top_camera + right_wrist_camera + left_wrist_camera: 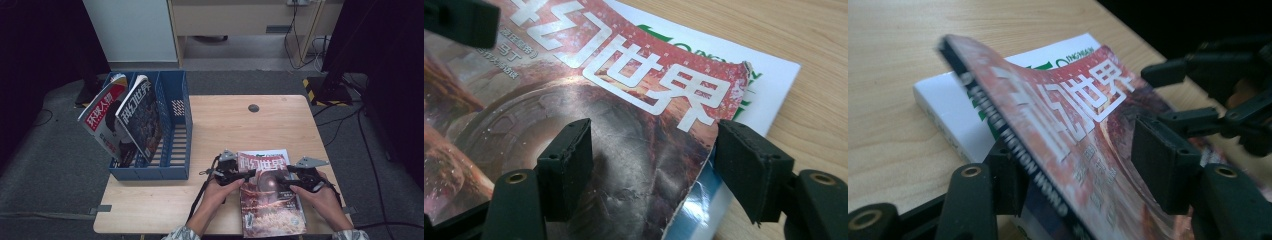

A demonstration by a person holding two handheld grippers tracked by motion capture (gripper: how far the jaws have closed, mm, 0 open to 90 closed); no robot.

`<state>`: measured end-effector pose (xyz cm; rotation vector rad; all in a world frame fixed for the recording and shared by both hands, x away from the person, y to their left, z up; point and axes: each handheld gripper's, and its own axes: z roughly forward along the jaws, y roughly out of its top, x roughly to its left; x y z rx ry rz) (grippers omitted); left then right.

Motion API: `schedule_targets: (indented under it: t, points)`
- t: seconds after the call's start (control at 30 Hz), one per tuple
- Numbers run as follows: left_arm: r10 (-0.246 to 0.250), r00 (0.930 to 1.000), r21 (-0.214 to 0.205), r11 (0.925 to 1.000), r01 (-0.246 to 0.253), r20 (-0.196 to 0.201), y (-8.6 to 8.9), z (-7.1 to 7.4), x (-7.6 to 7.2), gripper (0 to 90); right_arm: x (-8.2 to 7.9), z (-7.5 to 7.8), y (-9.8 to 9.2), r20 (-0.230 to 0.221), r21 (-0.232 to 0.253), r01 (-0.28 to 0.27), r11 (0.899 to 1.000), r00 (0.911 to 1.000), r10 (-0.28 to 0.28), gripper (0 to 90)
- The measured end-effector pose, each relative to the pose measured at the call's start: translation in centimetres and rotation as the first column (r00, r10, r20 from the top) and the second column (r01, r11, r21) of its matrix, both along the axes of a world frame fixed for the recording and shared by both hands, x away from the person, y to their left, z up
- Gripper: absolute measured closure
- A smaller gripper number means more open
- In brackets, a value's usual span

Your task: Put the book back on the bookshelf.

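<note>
A red-covered magazine (270,200) with big white characters lies on a white book (281,152) near the table's front edge. My left gripper (245,175) is at its left spine edge. In the left gripper view the spine (1013,135) is tilted up between that gripper's (1080,155) jaws, one jaw under it, the other above the cover with a gap. My right gripper (292,177) straddles the right edge. In the right gripper view its (656,150) jaws stand apart, one over the cover (624,135), one past the torn edge.
A blue file rack (175,150) stands at the table's left with two magazines (102,117) (142,112) leaning in it. A dark round hole (253,108) marks the far middle of the wooden table (225,125). Cables lie on the floor to the right.
</note>
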<state>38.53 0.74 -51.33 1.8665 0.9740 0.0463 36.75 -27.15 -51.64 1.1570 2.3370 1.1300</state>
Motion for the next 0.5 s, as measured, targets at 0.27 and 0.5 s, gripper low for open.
schedule_targets:
  t: [0.27,0.5]
  points:
    - [0.016,0.9998,-0.007,0.9999,-0.016,0.012,-0.18,0.45,-0.2,44.1,-0.03,0.03,0.35,0.009,-0.002,-0.007,1.0,0.9999,0.007,33.6]
    - [0.015,0.9998,-0.015,0.9998,-0.015,0.015,-0.31,0.6,-0.31,44.6,-0.03,0.1,0.41,0.017,0.018,-0.01,1.0,0.9998,0.01,36.8]
